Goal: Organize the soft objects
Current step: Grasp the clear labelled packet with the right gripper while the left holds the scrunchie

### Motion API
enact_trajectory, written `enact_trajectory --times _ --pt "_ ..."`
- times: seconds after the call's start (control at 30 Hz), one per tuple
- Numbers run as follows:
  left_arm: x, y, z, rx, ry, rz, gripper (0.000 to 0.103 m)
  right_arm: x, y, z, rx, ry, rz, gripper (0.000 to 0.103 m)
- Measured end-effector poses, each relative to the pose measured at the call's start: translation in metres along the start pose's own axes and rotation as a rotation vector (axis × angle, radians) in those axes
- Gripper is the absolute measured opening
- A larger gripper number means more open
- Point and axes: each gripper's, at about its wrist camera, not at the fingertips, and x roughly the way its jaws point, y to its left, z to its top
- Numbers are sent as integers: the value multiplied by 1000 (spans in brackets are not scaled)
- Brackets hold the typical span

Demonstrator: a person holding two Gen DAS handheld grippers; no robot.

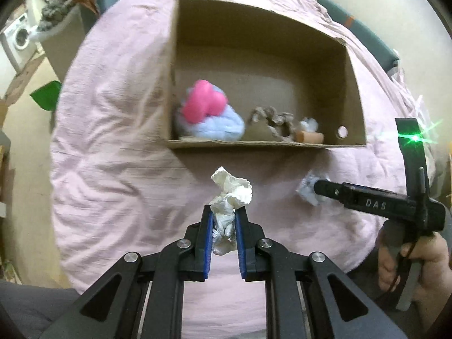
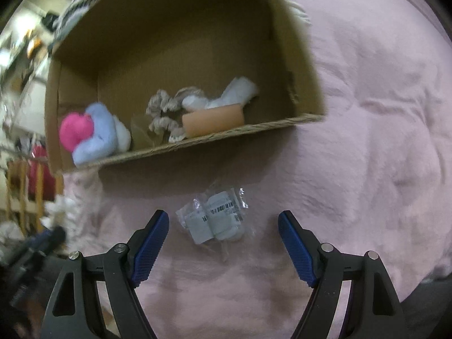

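Left claw (image 1: 223, 217): clamped on a crumpled white cloth (image 1: 230, 195), which juts out past the fingertips above the pink bedspread (image 1: 113, 141). Cardboard box (image 1: 254, 143) beyond holds a pink-and-blue plush (image 1: 207, 113). Right claw (image 2: 223, 217): spread wide, a clear plastic packet (image 2: 216, 217) lying on the bedspread between its fingers. Washing machine (image 1: 18, 38) at far left.

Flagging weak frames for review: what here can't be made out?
- Plastic packet, right wrist view: label print too small to read.
- Cardboard box, left wrist view: its near wall hides the floor under the plush toy.
- Left tongs, right wrist view: blurred and edge-cropped.
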Motion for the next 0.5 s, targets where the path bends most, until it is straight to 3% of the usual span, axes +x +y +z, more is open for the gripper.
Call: enact_trajectory --times 0.13,0.27,0.37,0.47,0.5 --pt "8 15 -3 -67 26 5 14 14 22 -4 -120 42 -35 84" --pt "8 15 -6 -57 10 32 14 24 42 -8 -245 42 -117 83" --pt "9 14 -5 -50 -11 63 14 29 48 -10 -290 35 -158 58" --pt "11 15 -5 -51 -24 84 14 27 50 -13 -319 20 -184 26" --pt "11 15 -4 -50 -27 93 14 24 50 -14 -316 20 -168 25"
